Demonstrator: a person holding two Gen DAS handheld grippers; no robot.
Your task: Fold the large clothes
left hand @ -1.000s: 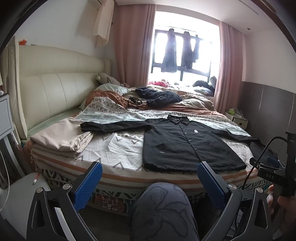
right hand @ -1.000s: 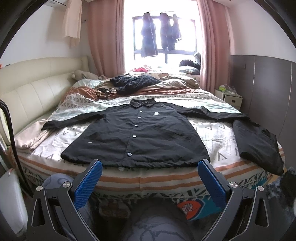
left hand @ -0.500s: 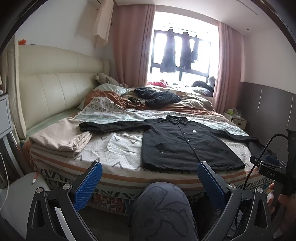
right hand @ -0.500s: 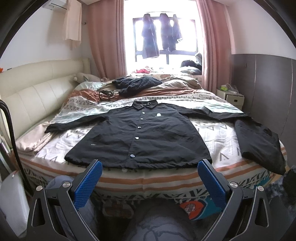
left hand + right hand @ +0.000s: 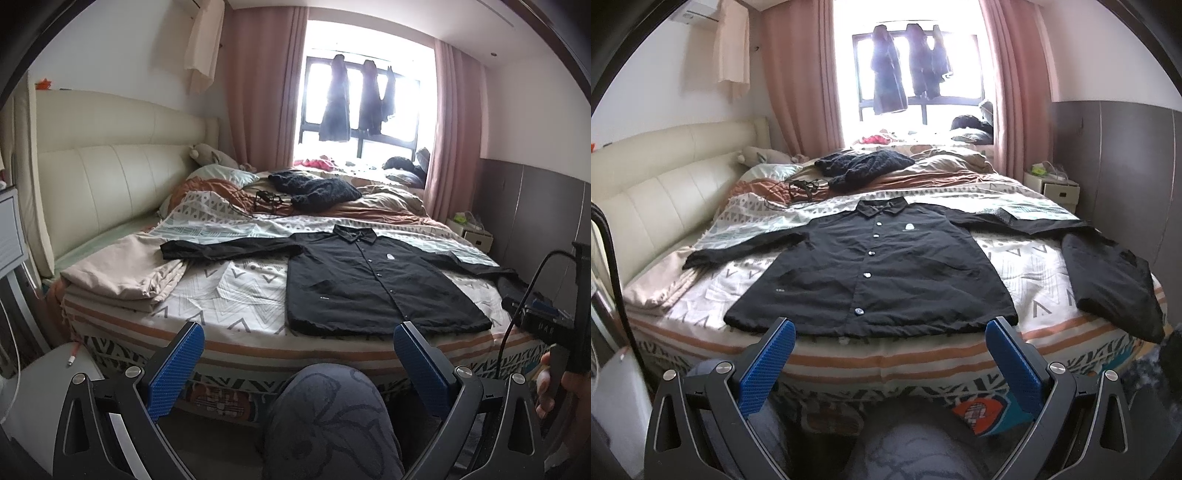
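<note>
The black shirt lies buttoned and face up on the patterned bedspread, collar toward 12 o'clock, hem along the near edge of the bed, one sleeve stretched toward 9 o'clock and the other toward 2 o'clock. Nothing is folded yet, so this reads as the approach before the first fold. The left gripper and the right gripper both hang short of the bed with their blue pads spread wide and nothing between them. A second dark garment sits at 3 o'clock, just beside the far sleeve. The next move probably calls for reaching in to pinch a sleeve cuff or shoulder and carry it across the body.
</note>
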